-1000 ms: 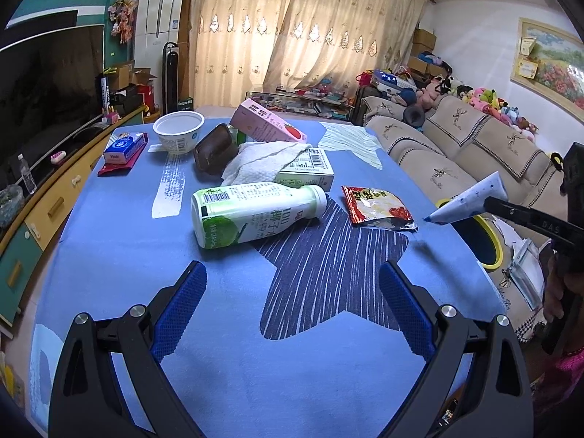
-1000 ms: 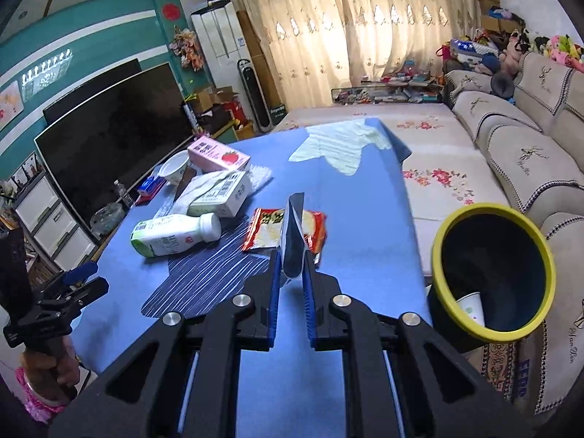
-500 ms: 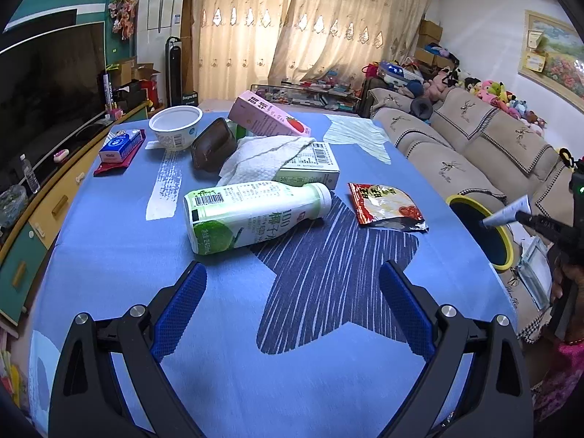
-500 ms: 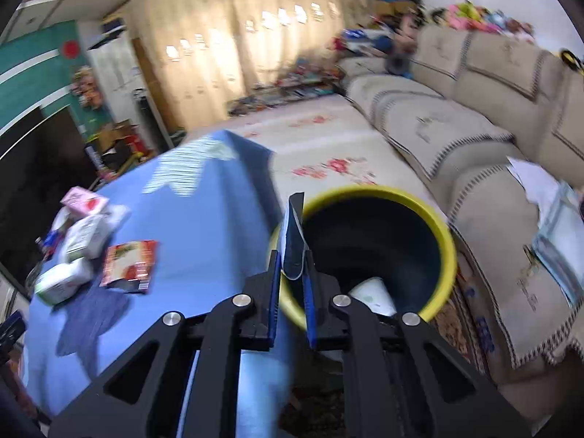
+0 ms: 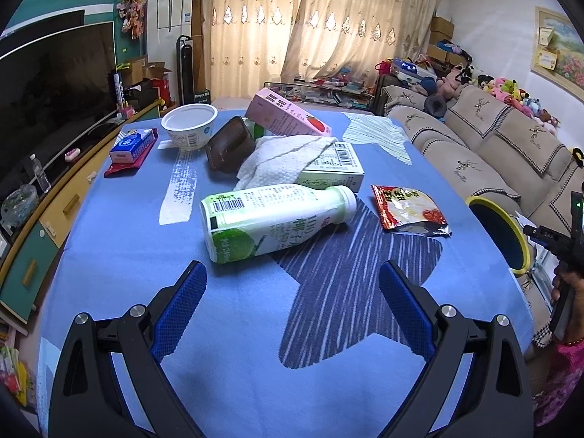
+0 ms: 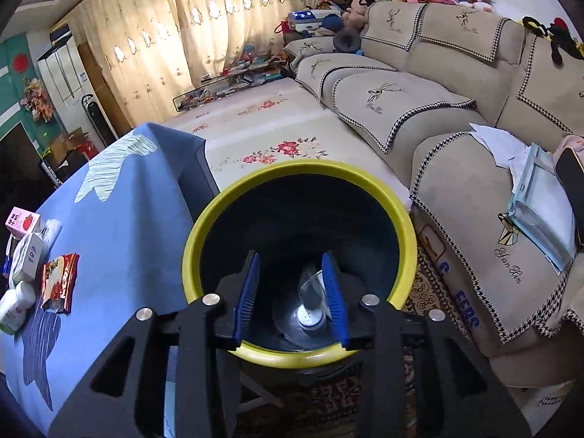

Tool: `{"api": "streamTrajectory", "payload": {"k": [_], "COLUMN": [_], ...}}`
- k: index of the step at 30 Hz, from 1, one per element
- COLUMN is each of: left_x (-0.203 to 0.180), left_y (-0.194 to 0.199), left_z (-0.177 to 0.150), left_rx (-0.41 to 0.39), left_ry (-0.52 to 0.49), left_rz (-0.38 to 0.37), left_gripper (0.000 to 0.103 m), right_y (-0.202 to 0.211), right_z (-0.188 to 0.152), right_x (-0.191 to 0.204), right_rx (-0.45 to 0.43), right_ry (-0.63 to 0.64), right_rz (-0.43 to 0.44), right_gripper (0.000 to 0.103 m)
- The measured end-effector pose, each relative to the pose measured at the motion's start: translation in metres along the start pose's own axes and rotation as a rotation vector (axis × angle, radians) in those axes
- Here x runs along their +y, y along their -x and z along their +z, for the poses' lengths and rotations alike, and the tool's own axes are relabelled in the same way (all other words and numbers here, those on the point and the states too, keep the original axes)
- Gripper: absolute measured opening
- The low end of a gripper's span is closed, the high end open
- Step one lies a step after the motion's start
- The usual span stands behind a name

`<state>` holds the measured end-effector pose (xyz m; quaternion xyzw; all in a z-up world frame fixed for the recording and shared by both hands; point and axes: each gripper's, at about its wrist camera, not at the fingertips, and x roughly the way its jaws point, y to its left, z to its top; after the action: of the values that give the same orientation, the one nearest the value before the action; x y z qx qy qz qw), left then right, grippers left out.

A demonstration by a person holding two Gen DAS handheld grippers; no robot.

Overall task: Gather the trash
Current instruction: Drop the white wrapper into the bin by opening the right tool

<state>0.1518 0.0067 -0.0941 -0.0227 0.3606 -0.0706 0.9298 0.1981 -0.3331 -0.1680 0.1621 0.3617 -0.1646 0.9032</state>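
Two grippers show, one per view. From the left wrist, the left gripper (image 5: 292, 292) hangs over the blue table (image 5: 226, 350) with its blue fingers (image 5: 180, 303) spread wide and nothing between them. Just beyond its tips a green-and-white bottle (image 5: 270, 222) lies on its side, cap to the right. Right of the cap, a red snack wrapper (image 5: 407, 210) lies flat. Behind the bottle a white box (image 5: 337, 168) has a paper towel (image 5: 288, 158) draped over it, and a pink carton (image 5: 288, 118) leans tilted behind that. A brown pouch (image 5: 230, 144) sits beside the towel, a white bowl (image 5: 189, 126) stands farther back on the left, and a small blue pack (image 5: 132, 144) rests on a red packet near the left edge. Off the table's right side the yellow-rimmed bin (image 5: 505, 233) stands on the floor, with the right gripper (image 5: 547, 237) at its rim; from here I cannot tell how that one's jaws stand. From the right wrist, the right gripper (image 6: 292, 292) is above the bin (image 6: 405, 219), fingers apart and empty. Down inside lie a crumpled clear piece and a white cup (image 6: 310, 310) on the dark bottom. At the left edge the wrapper (image 6: 58, 281), bottle (image 6: 14, 306) and carton (image 6: 22, 222) lie on the table (image 6: 120, 226), well apart from the bin. A sofa (image 6: 456, 116) fills the right side.
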Motion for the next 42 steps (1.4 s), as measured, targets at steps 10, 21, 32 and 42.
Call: {"api": "streamTrajectory", "payload": {"k": [10,21,32,42], "left_x": [0.026,0.037,0.024,-0.029], "left_y": [-0.026,-0.06,-0.062,-0.037], "left_z": [0.006,0.011,0.012,0.001], "left_rx": [0.02,0.063,0.069,0.101], "left_ry": [0.02,0.026,-0.001,-0.142], "left_rz": [-0.021,-0.086,-0.154,-0.318], "left_gripper": [0.094,0.094,0.094,0.094], "right_y": [-0.007,-0.011,-0.014,-0.015], "right_z": [-0.008,-0.005,-0.007,-0.005], "right_x": [0.013,0.022,0.02,0.02], "right_rx": [0.038,0.053,0.064,0.067], "right_ry": [0.021,0.044,0.039,0.035], "right_rz": [0.027,0.039,0.047,0.074], "right_gripper": [0.039,0.04,0.042,0.045]}}
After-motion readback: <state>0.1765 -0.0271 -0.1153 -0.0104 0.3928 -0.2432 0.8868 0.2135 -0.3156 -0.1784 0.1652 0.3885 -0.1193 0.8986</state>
